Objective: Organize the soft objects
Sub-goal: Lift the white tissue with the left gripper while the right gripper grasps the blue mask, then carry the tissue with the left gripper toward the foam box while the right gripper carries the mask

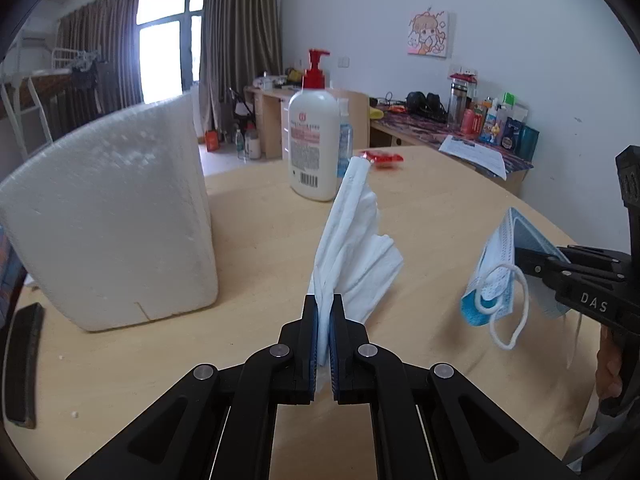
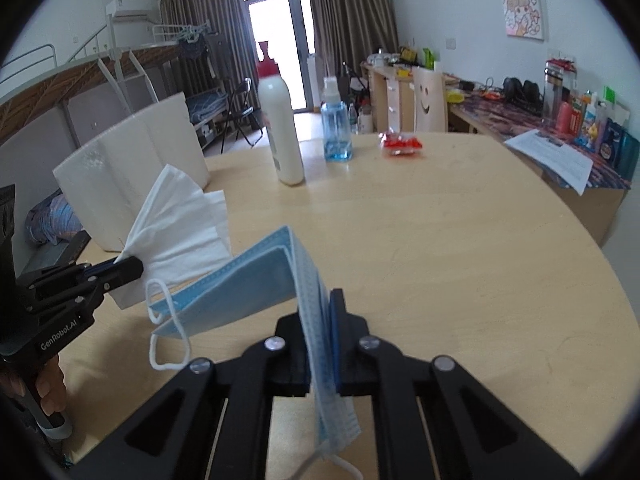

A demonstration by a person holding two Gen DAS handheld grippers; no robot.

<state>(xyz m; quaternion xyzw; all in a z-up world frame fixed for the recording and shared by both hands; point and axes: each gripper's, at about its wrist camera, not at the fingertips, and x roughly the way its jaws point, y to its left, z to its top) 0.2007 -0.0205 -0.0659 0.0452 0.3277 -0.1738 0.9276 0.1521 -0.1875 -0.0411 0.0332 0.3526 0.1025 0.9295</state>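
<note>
My left gripper (image 1: 324, 304) is shut on a white folded tissue (image 1: 352, 248) and holds it upright above the wooden table (image 1: 440, 216). My right gripper (image 2: 320, 300) is shut on a blue face mask (image 2: 248, 280) with white ear loops, held above the table. In the left wrist view the mask (image 1: 494, 276) hangs at the right in the right gripper (image 1: 520, 258). In the right wrist view the tissue (image 2: 180, 224) and the left gripper (image 2: 134, 266) are at the left. A white foam box (image 1: 108, 216) stands on the table to the left.
A white lotion pump bottle (image 1: 314, 148) with a red pump, a blue spray bottle (image 2: 336, 128) and a red packet (image 2: 400, 145) stand at the far side of the table. A dark object (image 1: 24, 364) lies at the left table edge. A cluttered desk (image 2: 560, 128) runs along the right wall.
</note>
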